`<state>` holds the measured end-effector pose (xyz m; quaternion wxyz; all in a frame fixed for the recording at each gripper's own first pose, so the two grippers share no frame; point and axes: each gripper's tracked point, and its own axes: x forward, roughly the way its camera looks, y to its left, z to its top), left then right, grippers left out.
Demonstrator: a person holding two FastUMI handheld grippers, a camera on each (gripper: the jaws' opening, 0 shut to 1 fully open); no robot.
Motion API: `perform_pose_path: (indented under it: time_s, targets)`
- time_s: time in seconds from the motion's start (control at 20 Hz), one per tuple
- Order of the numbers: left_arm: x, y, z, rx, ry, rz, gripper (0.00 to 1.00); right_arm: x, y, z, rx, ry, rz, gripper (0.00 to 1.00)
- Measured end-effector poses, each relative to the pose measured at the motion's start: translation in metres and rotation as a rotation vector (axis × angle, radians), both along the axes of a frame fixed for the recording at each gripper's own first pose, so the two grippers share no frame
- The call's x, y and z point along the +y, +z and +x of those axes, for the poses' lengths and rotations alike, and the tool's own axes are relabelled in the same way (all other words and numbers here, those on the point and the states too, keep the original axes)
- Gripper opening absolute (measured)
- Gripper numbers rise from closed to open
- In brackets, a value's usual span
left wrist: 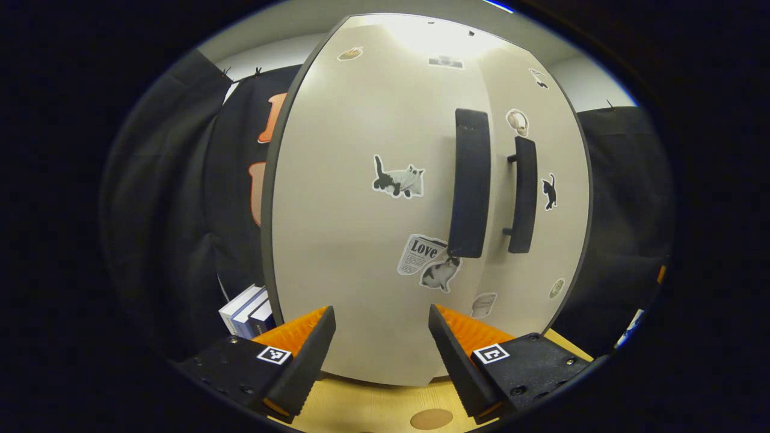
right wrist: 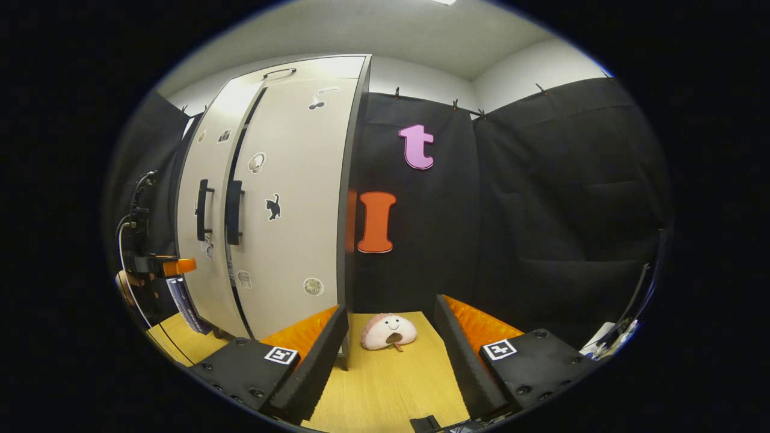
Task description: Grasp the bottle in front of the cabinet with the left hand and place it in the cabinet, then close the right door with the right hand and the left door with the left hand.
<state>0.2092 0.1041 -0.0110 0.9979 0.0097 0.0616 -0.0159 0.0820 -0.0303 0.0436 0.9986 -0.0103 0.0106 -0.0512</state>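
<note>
The white cabinet's left door (left wrist: 361, 240) is right in front of me in the left gripper view, its black handle (left wrist: 471, 180) beside the right door's handle (left wrist: 523, 195). Both doors (right wrist: 283, 198) look shut, and they hide the cabinet's inside. My left gripper (left wrist: 382, 352) is open with nothing between its fingers, low against the left door. Seen from the right gripper view, the left gripper (right wrist: 180, 265) is held by a hand close to that door. My right gripper (right wrist: 391, 355) is open over the wooden table (right wrist: 391, 391), off the cabinet's right side.
A pink-and-white plush toy (right wrist: 389, 332) lies on the table beyond the right gripper's fingers. Several books (left wrist: 246, 310) stand to the left of the cabinet. Black cloth walls close in the booth behind and to the right.
</note>
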Motion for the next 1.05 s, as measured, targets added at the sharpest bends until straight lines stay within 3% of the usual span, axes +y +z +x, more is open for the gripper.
perform_pose_path:
  time_s: [0.35, 0.75, 0.95, 1.05]
  targets:
    - [0.008, 0.048, -0.086, -0.048, 0.005, 0.031, 0.95, 0.020, 0.011, -0.002, -0.010, 0.052, 0.017, 0.95]
    - [0.036, 0.076, -0.171, -0.083, 0.075, -0.014, 0.95, 0.039, 0.012, -0.014, -0.007, 0.089, 0.028, 0.96]
    - [0.055, 0.084, -0.198, -0.113, 0.125, 0.028, 0.98, 0.049, 0.012, -0.017, -0.014, 0.104, 0.027, 0.96]
    - [0.057, 0.084, -0.204, -0.115, 0.120, 0.027, 0.95, 0.052, 0.012, -0.019, -0.013, 0.111, 0.028, 0.96]
